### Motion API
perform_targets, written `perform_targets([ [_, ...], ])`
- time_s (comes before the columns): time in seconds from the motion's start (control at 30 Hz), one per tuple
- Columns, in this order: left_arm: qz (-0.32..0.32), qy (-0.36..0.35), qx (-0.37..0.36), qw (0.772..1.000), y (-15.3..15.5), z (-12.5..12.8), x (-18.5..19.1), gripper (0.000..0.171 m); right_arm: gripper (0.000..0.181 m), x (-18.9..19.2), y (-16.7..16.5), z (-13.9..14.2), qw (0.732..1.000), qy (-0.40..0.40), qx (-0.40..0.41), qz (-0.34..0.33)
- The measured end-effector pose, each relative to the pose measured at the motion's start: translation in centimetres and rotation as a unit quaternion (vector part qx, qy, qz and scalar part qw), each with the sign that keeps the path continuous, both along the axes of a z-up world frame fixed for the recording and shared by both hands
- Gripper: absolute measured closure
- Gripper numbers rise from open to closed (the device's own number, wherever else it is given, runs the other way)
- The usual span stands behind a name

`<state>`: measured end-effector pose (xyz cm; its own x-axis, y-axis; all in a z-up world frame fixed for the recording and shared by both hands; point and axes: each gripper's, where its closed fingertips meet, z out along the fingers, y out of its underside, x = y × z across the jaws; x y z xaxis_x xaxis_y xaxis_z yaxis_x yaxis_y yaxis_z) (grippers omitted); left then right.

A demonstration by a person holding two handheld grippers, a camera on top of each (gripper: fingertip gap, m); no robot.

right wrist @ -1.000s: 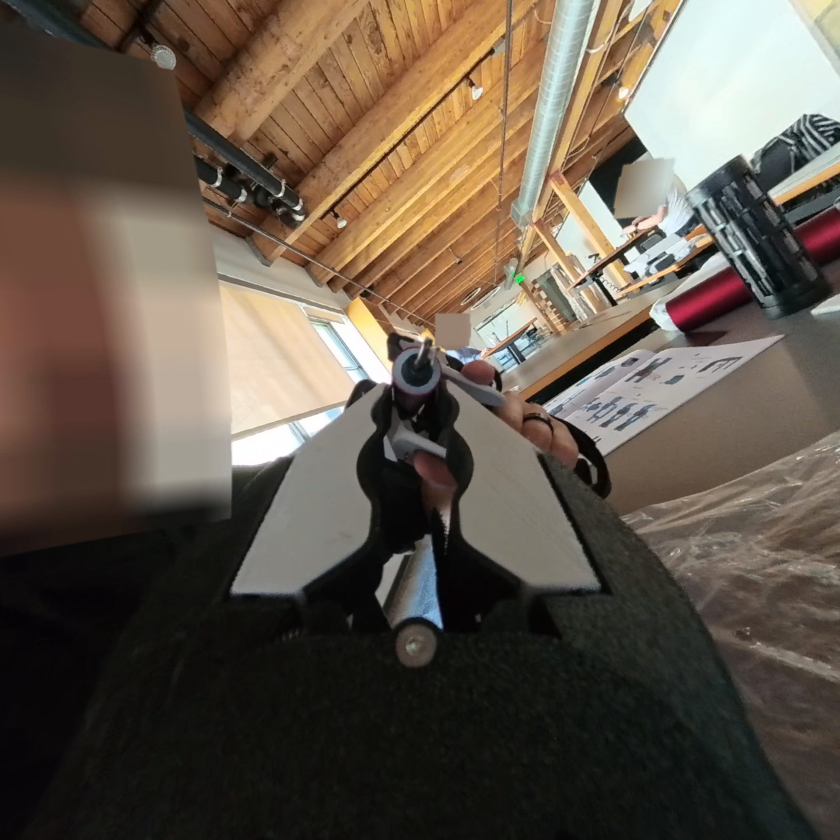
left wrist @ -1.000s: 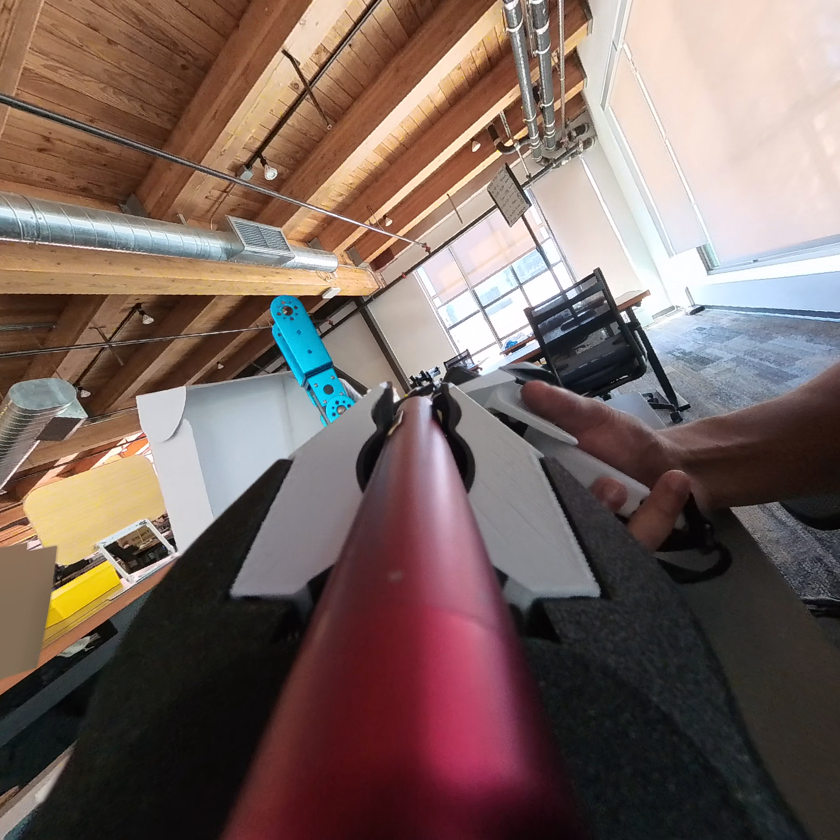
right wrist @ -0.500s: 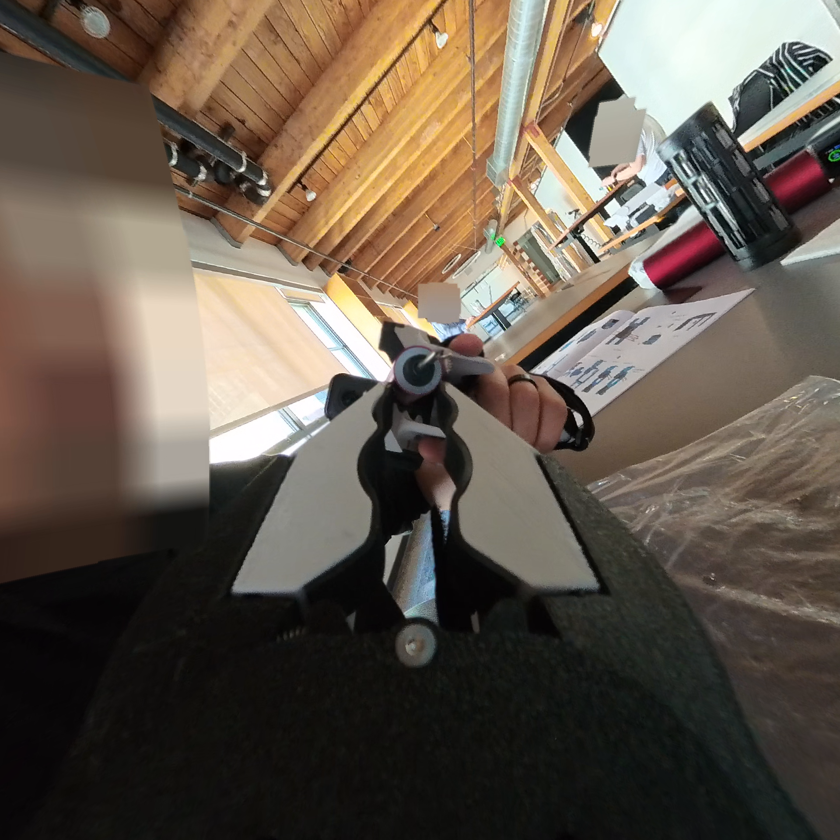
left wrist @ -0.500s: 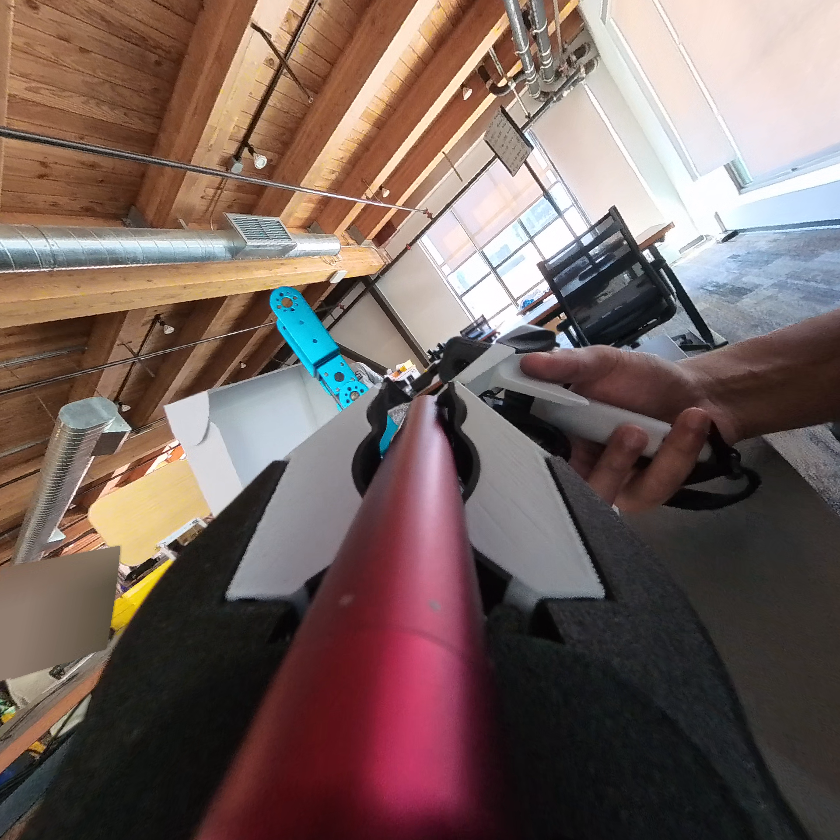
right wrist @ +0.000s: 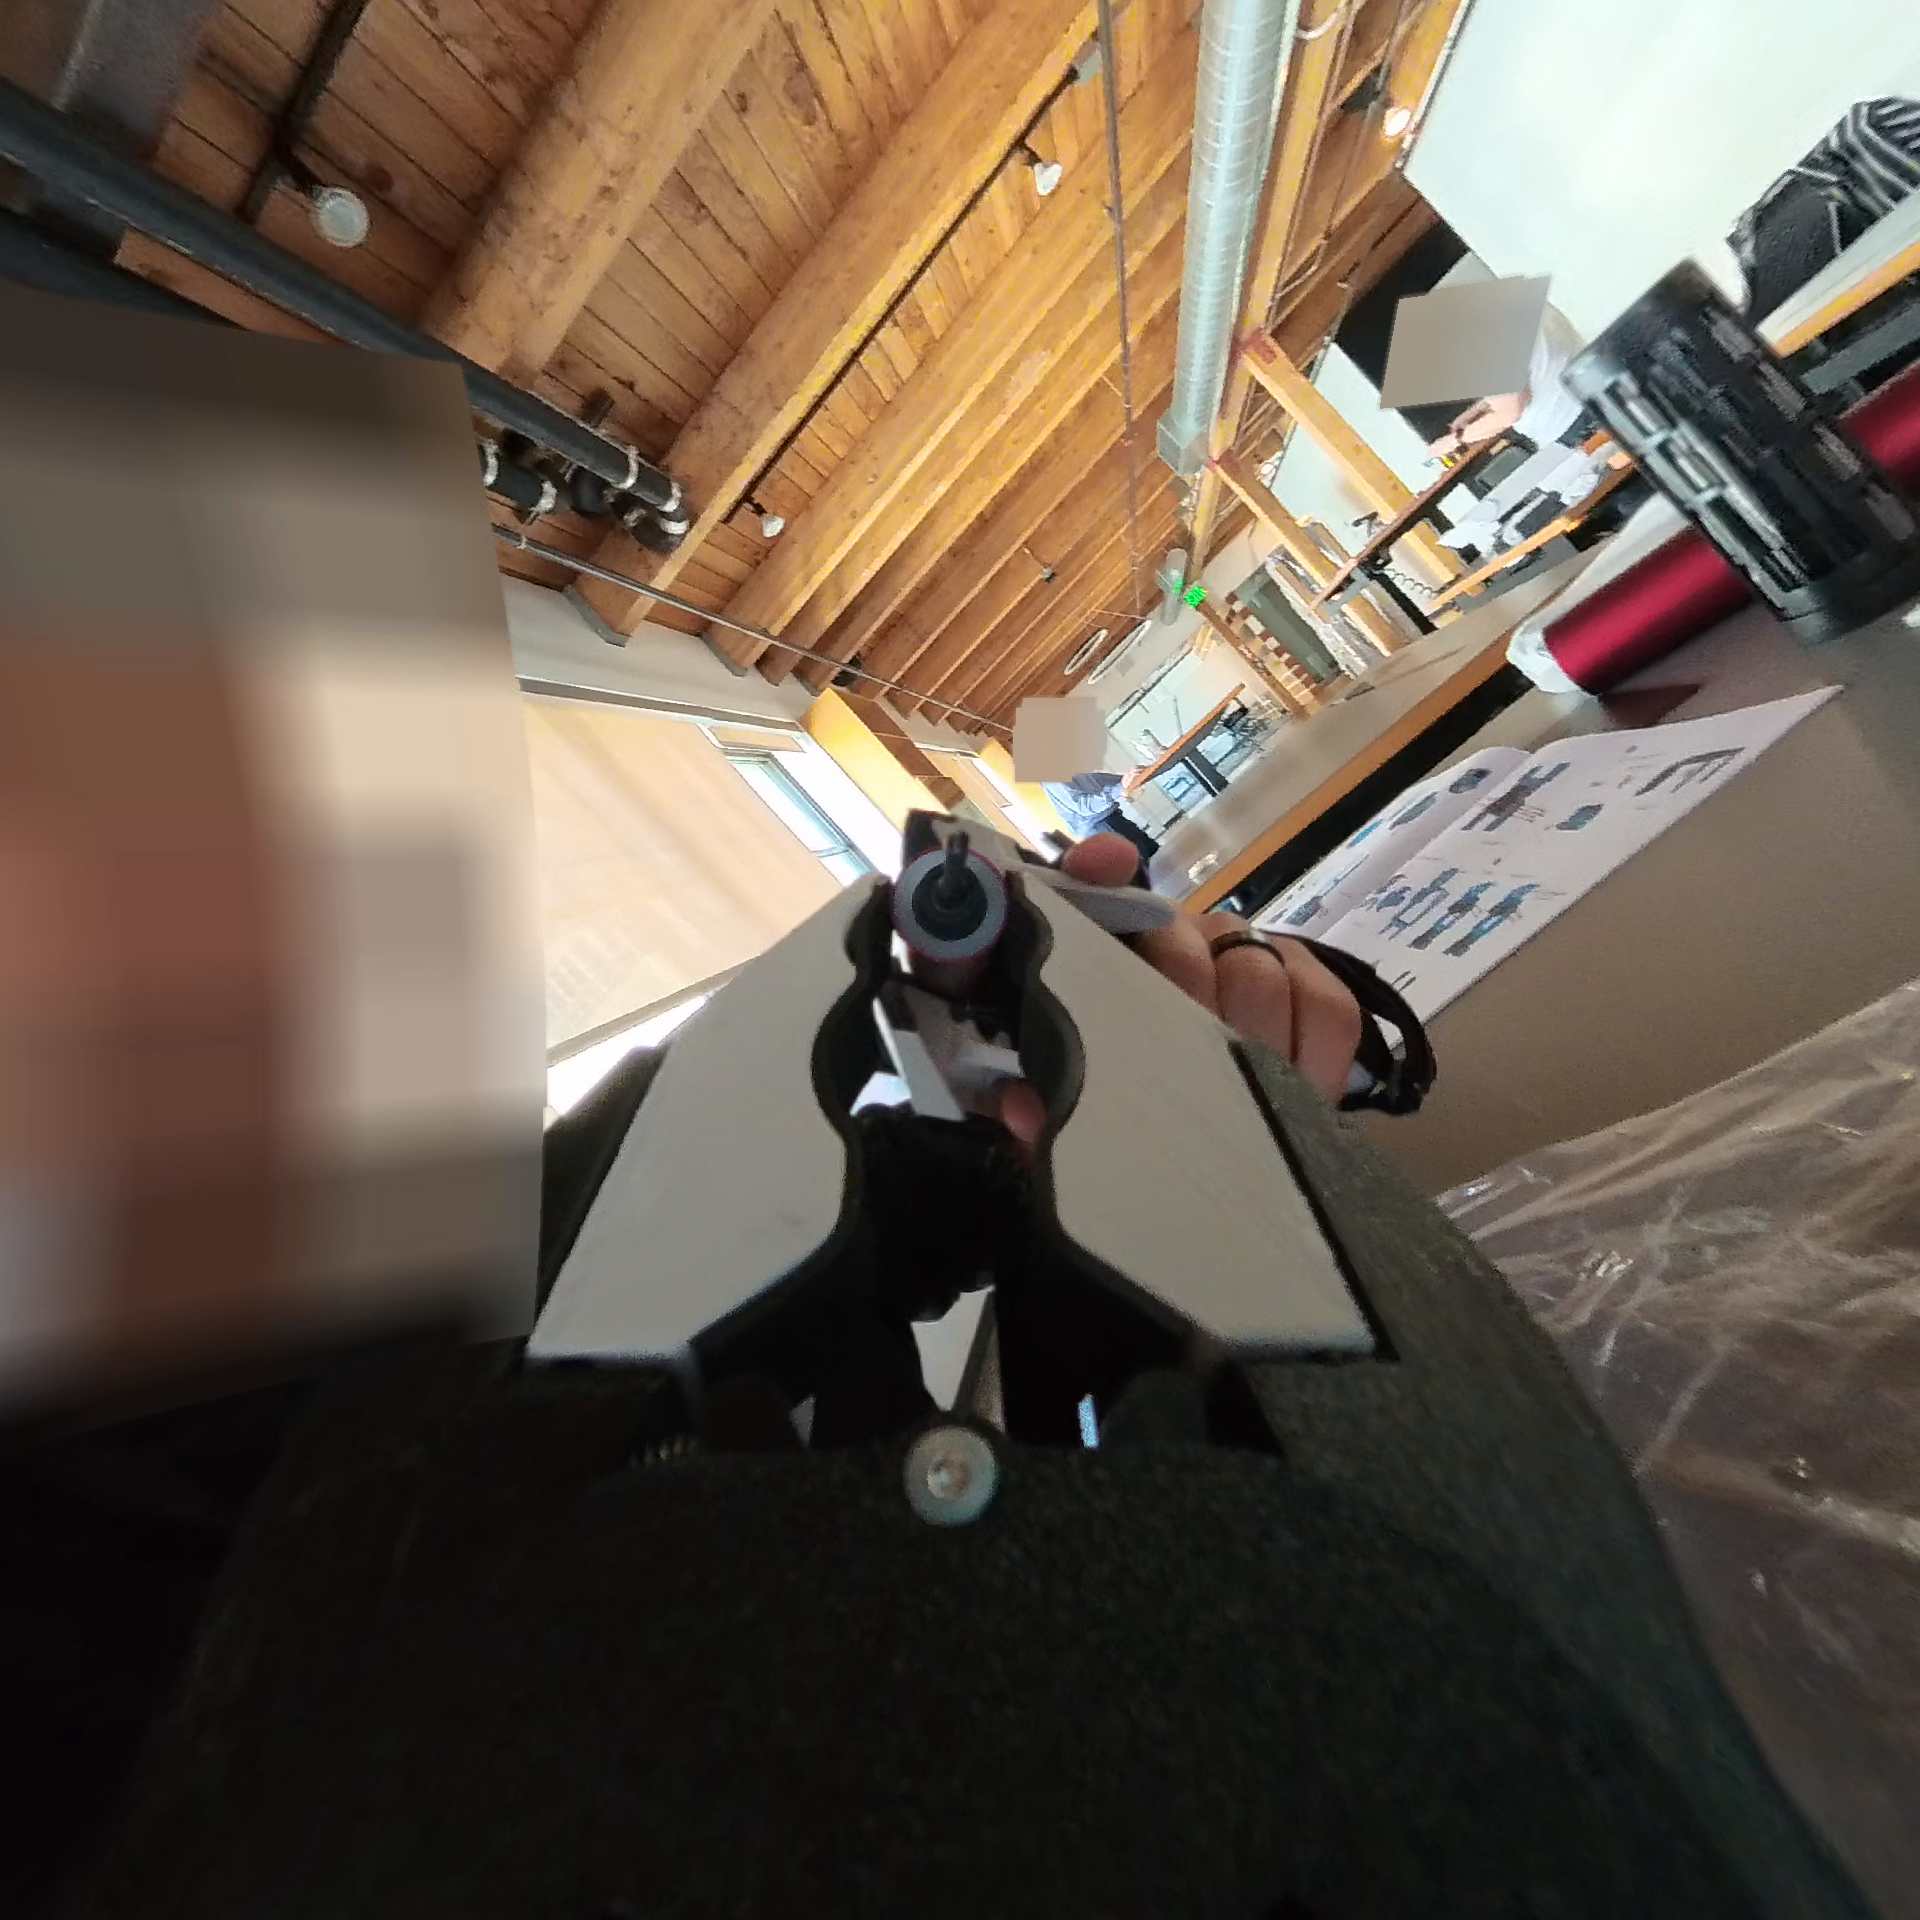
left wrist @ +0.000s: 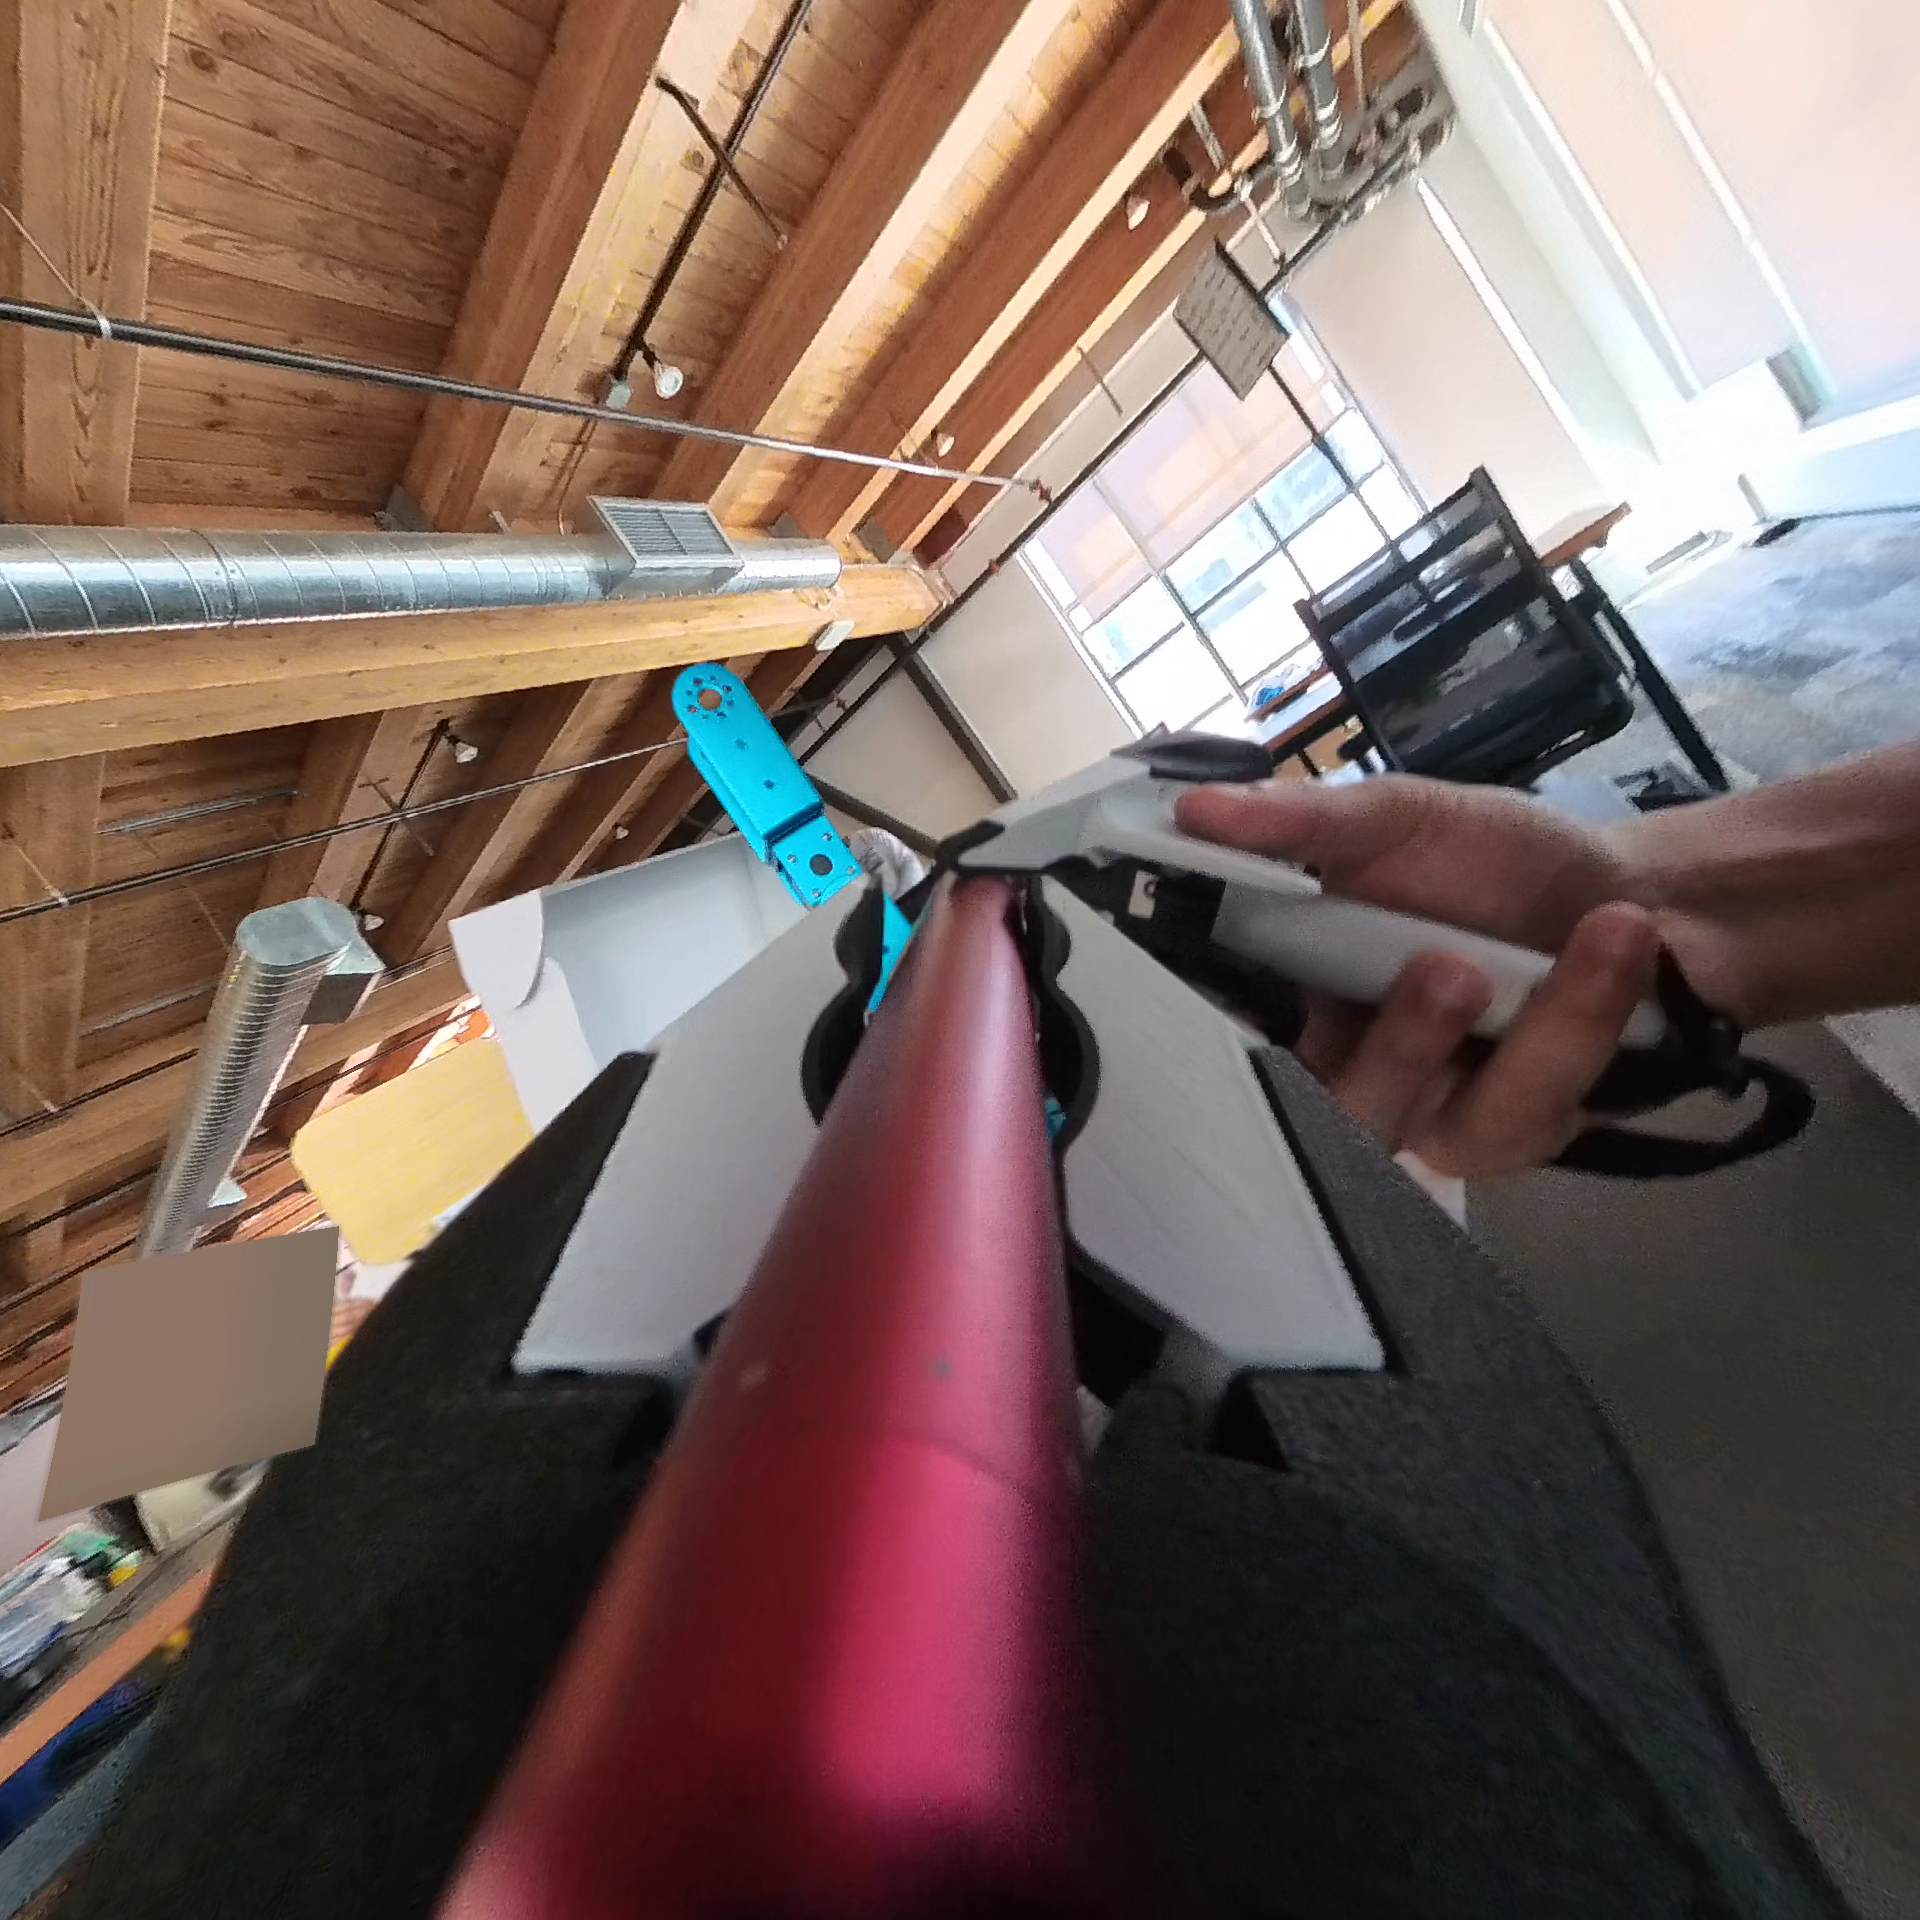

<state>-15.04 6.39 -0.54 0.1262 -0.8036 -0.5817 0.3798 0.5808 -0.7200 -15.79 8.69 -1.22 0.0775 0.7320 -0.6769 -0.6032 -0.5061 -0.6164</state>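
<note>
A long dark-red tube (left wrist: 914, 1299) runs straight out between my left gripper's fingers. The left gripper (left wrist: 951, 920) is shut on it. The tube's far end meets the tips of my right gripper (left wrist: 1049, 836), held by a hand (left wrist: 1455, 935). In the right wrist view, the right gripper (right wrist: 948, 909) is closed around the tube's grey-capped end (right wrist: 948, 920), which has a black pin in its middle. A silver rod with a screw head (right wrist: 948, 1475) lies between the right fingers near the camera. The hand (right wrist: 1257, 987) holding the left gripper shows just behind.
A grey table (right wrist: 1662, 935) holds an open illustrated booklet (right wrist: 1507, 831), a black cylinder (right wrist: 1766, 488), another red tube (right wrist: 1642, 613) and crinkled clear plastic (right wrist: 1714, 1195). A blue robot arm (left wrist: 748, 779), a white box (left wrist: 623, 956) and a black chair (left wrist: 1455, 644) stand beyond. The grippers are tip to tip, or close to it.
Both grippers have tilted. In the left wrist view the right gripper has come in from the right to the tube's far end. Less of the silver rod shows between the right fingers.
</note>
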Motion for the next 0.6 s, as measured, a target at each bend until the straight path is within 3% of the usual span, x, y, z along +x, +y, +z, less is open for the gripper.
perform_targets([
  [0.2,0.016,0.032,0.036,0.999,0.0,-1.1,0.6,0.150,0.161,0.8,0.1,-0.4,0.998,0.006,-0.053,0.016],
  [0.6,0.019,0.052,-0.001,0.998,0.3,-1.5,0.7,0.150,0.161,0.9,0.3,-0.8,0.998,0.031,-0.048,-0.008],
])
